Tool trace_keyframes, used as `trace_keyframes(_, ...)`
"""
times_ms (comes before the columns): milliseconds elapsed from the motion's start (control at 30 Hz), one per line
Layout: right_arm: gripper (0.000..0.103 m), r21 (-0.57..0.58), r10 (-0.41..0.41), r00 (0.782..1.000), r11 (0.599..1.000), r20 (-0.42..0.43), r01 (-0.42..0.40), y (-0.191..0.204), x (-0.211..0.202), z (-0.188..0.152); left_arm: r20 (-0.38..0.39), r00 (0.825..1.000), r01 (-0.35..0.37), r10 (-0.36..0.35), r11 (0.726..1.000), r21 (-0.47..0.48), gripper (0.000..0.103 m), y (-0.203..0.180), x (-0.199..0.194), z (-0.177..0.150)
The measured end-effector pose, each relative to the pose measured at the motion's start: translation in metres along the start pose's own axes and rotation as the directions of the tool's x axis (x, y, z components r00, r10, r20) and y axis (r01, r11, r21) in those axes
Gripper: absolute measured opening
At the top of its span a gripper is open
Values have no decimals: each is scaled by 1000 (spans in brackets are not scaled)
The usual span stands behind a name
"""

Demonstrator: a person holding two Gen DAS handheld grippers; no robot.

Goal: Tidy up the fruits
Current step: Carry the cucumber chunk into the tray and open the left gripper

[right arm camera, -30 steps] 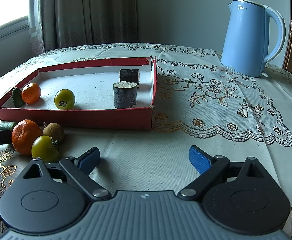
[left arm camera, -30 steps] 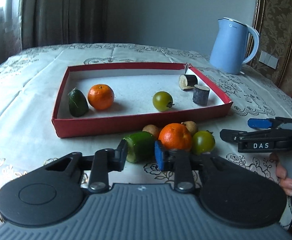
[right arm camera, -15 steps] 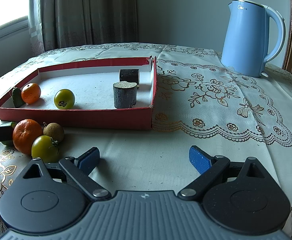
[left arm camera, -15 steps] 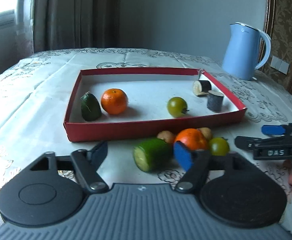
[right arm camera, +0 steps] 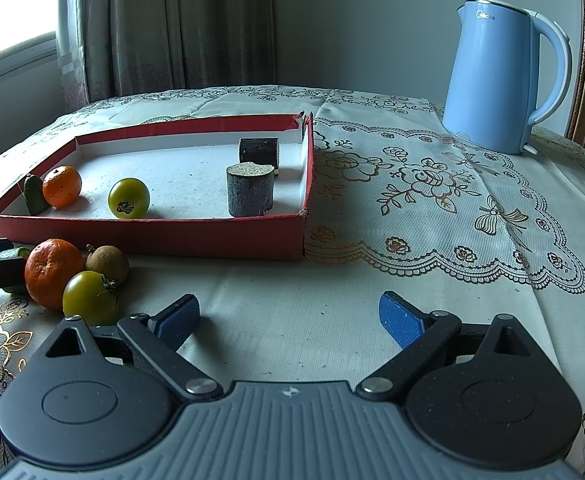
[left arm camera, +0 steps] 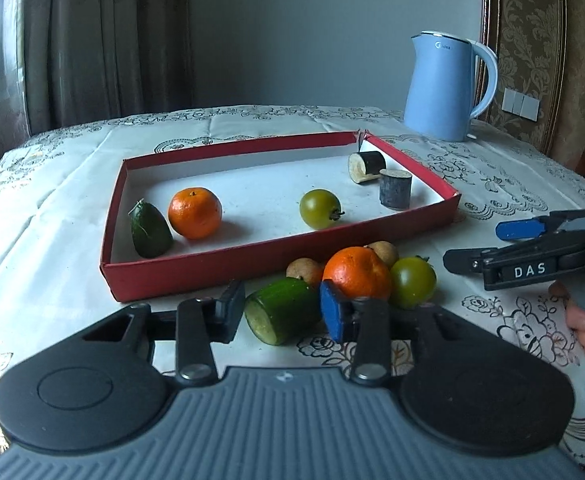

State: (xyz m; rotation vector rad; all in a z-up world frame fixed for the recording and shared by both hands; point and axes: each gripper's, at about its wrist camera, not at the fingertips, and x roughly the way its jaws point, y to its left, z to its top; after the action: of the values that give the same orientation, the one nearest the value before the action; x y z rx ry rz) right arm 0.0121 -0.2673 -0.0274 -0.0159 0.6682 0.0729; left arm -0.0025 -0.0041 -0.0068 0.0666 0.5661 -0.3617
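- The left gripper (left arm camera: 283, 311) sits low over the cloth (left arm camera: 64, 200) with the cut cucumber piece (left arm camera: 282, 309) between its fingers; its jaws have just been closing, and both pads look to be against the piece's sides.
- The right gripper (right arm camera: 288, 316) hovers over bare cloth at the near right, jaws spread wide with nothing between them.
- The cucumber piece lies on the cloth just near of the red tray (left arm camera: 196, 276), its cut face turned toward the camera.
- Right of it huddle a loose orange (left arm camera: 357, 268), a green tomato (left arm camera: 412, 282) and two brown fruits (left arm camera: 304, 270), touching one another.
- Inside the tray, at the left, a dark green piece (left arm camera: 150, 230) leans beside an orange (left arm camera: 195, 213).
- A second green tomato (left arm camera: 319, 209) lies mid-tray.
- Two dark stubs (left arm camera: 395, 190) sit in the far right corner, one upright, one on its side.
- A blue kettle (left arm camera: 444, 86) stands far right, well apart from the tray.
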Motion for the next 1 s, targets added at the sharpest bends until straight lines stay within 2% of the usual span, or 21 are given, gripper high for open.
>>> trace_keyframes(167,97,0,0,1000,1000,0,0,0,0,0,-6,1000,-9,9,999,-33,36,2,-4,3)
trace_keyframes(433,97,0,0,1000,1000,0,0,0,0,0,28,999,-32,33,999,-22,36,7,-16,6)
trace_keyframes(633,97,0,0,1000,1000,0,0,0,0,0,64,998,-29,28,1000,9,36,3,-15,23)
trace_keyframes(767,98,0,0,1000,1000,0,0,0,0,0,84,996,-31,30,999,10,36,3,-4,39)
trace_keyframes(1000,98,0,0,1000,1000,0,0,0,0,0,78,995,-64,66,998,-30,36,13,37,68)
